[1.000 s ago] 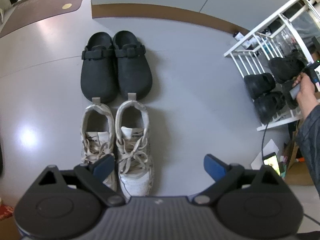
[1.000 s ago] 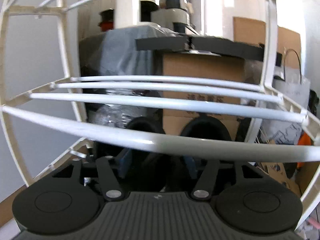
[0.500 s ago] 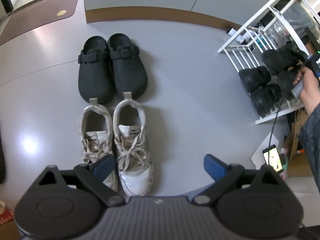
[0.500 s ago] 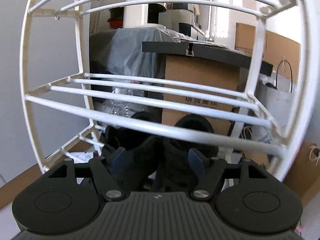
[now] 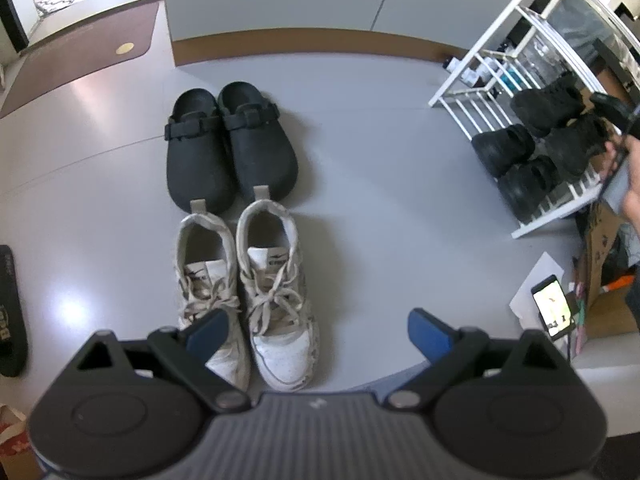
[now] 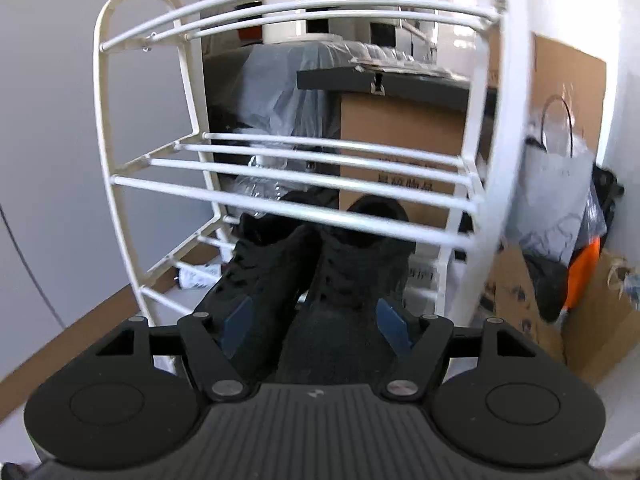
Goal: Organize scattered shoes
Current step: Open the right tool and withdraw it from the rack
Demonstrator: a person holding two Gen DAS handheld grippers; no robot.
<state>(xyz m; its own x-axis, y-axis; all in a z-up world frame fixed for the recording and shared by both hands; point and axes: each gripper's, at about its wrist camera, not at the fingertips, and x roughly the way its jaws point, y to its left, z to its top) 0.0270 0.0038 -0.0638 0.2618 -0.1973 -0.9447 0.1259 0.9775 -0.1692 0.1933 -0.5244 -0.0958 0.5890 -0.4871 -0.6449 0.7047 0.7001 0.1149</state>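
A grey floor [image 5: 380, 184] fills most of the left wrist view, with a white wire shoe rack [image 5: 476, 92] standing at its right edge against a wall with a brown skirting. In the right wrist view the same shoe rack [image 6: 320, 184] rises close in front, its rails crossing the frame, with cardboard boxes [image 6: 400, 128] and a white bag [image 6: 556, 184] behind it.

On the lowest shelf sits a pair of black sneakers [image 6: 312, 280], side by side, toes toward the camera; from the left wrist they show as the nearer dark shoes [image 5: 560, 128] on the rack, beside a second dark pair [image 5: 516, 164].

On the open floor a pair of black clogs [image 5: 232, 152] stands neatly together, and directly below them a pair of white laced sneakers [image 5: 248, 288], heels almost touching the clogs' toes.

The right gripper [image 6: 316, 324] has just been widening its jaws; its blue pads flank the black sneakers without pressing them, so the pair rests free on the shelf. The left gripper [image 5: 320, 332] hangs over the floor, jaws spread wide and empty, above the white sneakers' toes.

A lit phone [image 5: 552, 304] lies on paper by the rack.
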